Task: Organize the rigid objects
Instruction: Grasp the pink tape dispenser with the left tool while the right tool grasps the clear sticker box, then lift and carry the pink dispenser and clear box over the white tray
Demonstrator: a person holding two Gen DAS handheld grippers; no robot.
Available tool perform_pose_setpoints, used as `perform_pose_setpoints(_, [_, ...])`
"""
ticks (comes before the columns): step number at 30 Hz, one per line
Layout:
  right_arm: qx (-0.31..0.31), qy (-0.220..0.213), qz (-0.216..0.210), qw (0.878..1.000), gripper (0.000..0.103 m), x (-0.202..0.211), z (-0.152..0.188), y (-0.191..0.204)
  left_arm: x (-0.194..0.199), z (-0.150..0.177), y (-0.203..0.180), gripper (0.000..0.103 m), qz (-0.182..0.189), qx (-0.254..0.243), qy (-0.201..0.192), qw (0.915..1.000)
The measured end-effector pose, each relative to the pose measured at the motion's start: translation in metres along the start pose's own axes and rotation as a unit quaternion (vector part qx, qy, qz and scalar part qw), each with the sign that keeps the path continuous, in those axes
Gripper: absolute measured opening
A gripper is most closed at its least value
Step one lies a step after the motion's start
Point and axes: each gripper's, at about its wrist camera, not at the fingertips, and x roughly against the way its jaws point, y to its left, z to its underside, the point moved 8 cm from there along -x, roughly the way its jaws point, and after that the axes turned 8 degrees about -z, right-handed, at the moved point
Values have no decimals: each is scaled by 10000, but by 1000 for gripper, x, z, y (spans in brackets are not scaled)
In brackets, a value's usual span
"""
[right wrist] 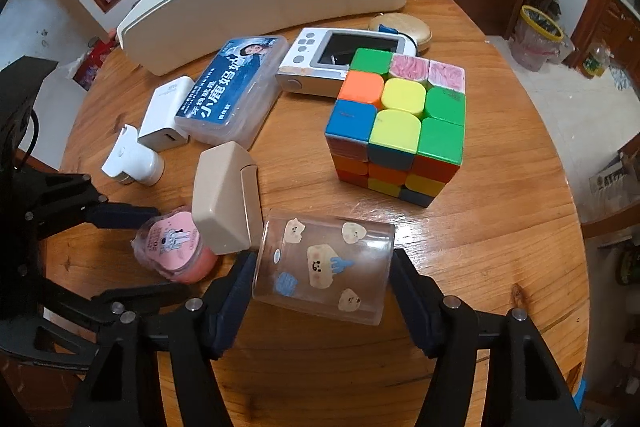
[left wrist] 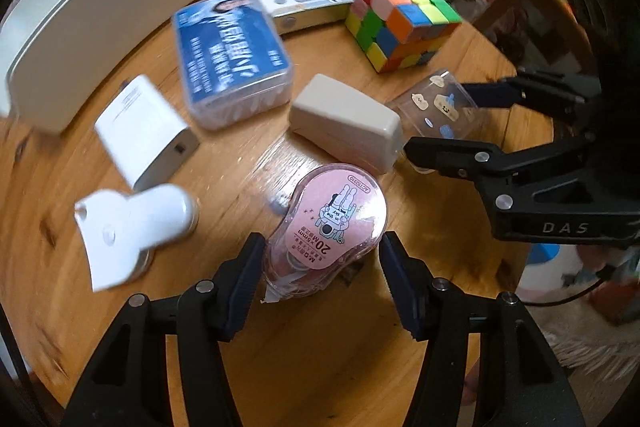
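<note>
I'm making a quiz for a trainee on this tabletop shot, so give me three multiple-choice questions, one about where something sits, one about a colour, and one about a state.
1. What lies between the left tool's fingers?
A. the cube
B. the pink correction tape
C. the white charger

2. What colour is the label on the flat clear case?
A. blue
B. red
C. yellow

3. How does the clear cup with stickers stand?
A. upright
B. upside down on the cube
C. on its side on the wooden table

Answers:
1. B, the left wrist view shows the pink dispenser framed by the two fingers.
2. A, the printed label is blue with white writing.
3. C, its round wall lies along the tabletop between the right tool's fingers.
</note>
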Motion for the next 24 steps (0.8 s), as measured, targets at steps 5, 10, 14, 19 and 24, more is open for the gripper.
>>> perform_pose_setpoints(5, [150,-64,-10,9999,62,4,-1,5,5,2,6,62,91,421,-156,9990])
perform_pose_setpoints(10, [107,-116,-75,9998,62,13,-1,5,26,7,11,62,133,639,-333,9973])
perform_pose_setpoints(14, [165,-297,-168,9993,62,31,-6,14,53,3,21,62,186,826,-563,9948])
perform_pose_setpoints(19, [290,-590,-326,9973,61,67,-24,30,102,-17,27,62,169,1094,-1020,9886])
perform_pose_setpoints(24, [472,-888,-503,9937,61,104,-55,48,152,-45,51,62,-83,1315,-1468,9804])
